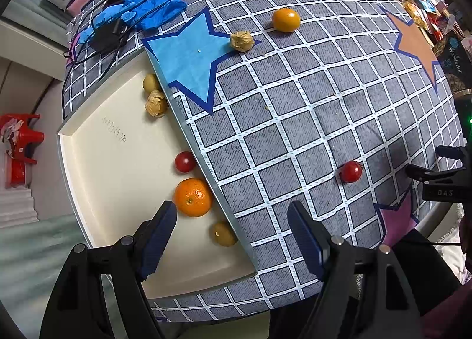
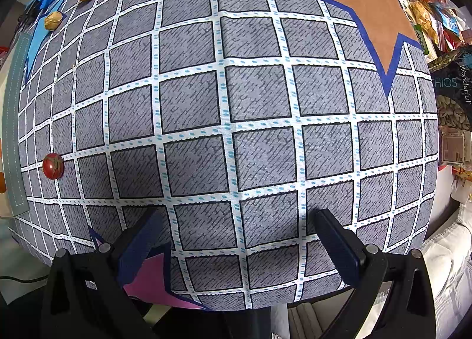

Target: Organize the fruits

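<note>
- Over the white tray (image 1: 97,161), in the left wrist view, the left gripper (image 1: 233,238) has its fingers apart and empty. The cherry tomato (image 1: 351,171) sits on the cloth, away from the tray, off to the fingers' right.
- Far from the tray, in the right wrist view, the right gripper (image 2: 236,247) is spread open and empty. The same tomato (image 2: 53,166) lies off to its left, so neither hand looks much closer.

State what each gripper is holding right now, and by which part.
Nothing is held. The left gripper stands open over the tray's edge; the right gripper stands open over bare tablecloth.
</note>
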`<move>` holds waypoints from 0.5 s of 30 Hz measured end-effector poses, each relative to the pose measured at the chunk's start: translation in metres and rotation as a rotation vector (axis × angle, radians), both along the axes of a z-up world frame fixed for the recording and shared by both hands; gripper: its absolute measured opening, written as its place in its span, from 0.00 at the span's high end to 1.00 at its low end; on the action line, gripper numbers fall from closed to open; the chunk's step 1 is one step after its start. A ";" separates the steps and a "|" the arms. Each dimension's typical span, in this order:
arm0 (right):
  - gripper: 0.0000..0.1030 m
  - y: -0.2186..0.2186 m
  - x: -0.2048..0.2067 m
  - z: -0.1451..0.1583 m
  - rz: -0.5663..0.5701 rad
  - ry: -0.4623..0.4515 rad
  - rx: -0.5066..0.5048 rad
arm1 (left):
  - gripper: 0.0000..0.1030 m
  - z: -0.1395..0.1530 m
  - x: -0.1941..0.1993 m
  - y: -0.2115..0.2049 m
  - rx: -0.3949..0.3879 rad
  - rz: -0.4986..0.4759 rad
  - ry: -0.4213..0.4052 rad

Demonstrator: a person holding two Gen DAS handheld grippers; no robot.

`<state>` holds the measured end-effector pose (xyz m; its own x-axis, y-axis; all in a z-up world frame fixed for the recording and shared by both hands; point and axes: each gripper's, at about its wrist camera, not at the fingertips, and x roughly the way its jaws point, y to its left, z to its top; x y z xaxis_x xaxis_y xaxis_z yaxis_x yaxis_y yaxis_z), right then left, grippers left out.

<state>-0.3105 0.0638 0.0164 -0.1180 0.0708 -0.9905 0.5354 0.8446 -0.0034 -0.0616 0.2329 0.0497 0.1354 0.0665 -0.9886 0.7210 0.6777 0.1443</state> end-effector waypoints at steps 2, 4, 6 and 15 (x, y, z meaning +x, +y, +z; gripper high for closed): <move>0.00 0.000 0.000 0.000 0.000 -0.001 0.000 | 0.22 0.000 0.000 0.000 0.000 0.001 0.001; 0.00 0.000 0.000 -0.001 0.000 -0.001 -0.001 | 0.22 -0.001 0.000 0.000 0.002 0.004 0.003; 0.00 0.000 0.000 0.000 0.001 -0.001 0.000 | 0.22 -0.002 0.000 0.001 0.003 0.005 0.004; 0.00 0.000 0.000 0.001 0.000 -0.003 -0.002 | 0.22 -0.003 0.001 0.000 0.004 0.001 0.005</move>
